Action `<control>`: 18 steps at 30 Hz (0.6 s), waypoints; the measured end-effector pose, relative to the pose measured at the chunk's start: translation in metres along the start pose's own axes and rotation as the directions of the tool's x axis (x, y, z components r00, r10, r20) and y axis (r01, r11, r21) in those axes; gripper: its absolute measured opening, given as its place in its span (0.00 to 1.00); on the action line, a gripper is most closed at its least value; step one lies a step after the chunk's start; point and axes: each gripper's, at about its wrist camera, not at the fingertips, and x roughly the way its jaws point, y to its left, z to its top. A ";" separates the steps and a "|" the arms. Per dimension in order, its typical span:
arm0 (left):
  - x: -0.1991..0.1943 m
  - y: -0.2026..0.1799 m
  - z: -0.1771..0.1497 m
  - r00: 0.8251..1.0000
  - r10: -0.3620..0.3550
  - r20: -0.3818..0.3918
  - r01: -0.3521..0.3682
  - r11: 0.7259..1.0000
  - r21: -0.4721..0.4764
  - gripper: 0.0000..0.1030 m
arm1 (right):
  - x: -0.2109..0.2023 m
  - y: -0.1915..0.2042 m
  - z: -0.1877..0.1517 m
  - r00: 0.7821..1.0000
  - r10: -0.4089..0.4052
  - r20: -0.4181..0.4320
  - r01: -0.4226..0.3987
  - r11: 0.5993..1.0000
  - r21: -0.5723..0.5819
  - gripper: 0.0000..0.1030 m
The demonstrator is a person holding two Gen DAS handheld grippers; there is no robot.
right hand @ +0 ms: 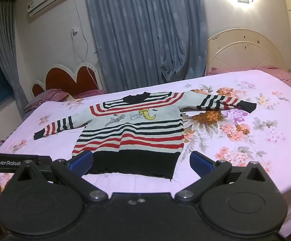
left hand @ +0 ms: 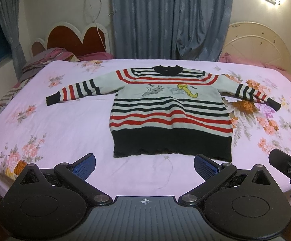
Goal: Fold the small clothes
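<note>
A small striped sweater (left hand: 170,108), white with red and black bands, a black hem and cartoon figures on the chest, lies flat and face up on the bed with both sleeves spread out. It also shows in the right wrist view (right hand: 133,134). My left gripper (left hand: 144,164) is open and empty, just short of the black hem. My right gripper (right hand: 141,160) is open and empty, over the near hem. The right gripper also shows at the right edge of the left wrist view (left hand: 285,164).
The bed (left hand: 55,130) has a pink floral sheet. Heart-shaped headboard (left hand: 73,38) and crumpled bedding (left hand: 45,60) at far left. White headboard (left hand: 259,46) at far right. Blue curtains (left hand: 165,20) behind. The bed's near edge lies right below the grippers.
</note>
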 end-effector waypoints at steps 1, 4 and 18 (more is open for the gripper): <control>-0.001 -0.001 0.000 1.000 0.002 0.000 -0.002 1.000 0.000 1.00 | 0.000 0.000 0.000 1.000 0.001 0.000 -0.001 1.000 0.000 0.99; 0.001 -0.001 0.001 1.000 0.006 -0.004 -0.006 1.000 -0.001 1.00 | 0.001 0.000 0.000 1.000 0.000 -0.001 0.000 1.000 -0.001 0.99; 0.019 0.003 0.009 1.000 0.016 -0.016 -0.016 1.000 -0.004 1.00 | 0.017 0.002 0.001 1.000 -0.006 -0.015 0.006 1.000 0.008 0.99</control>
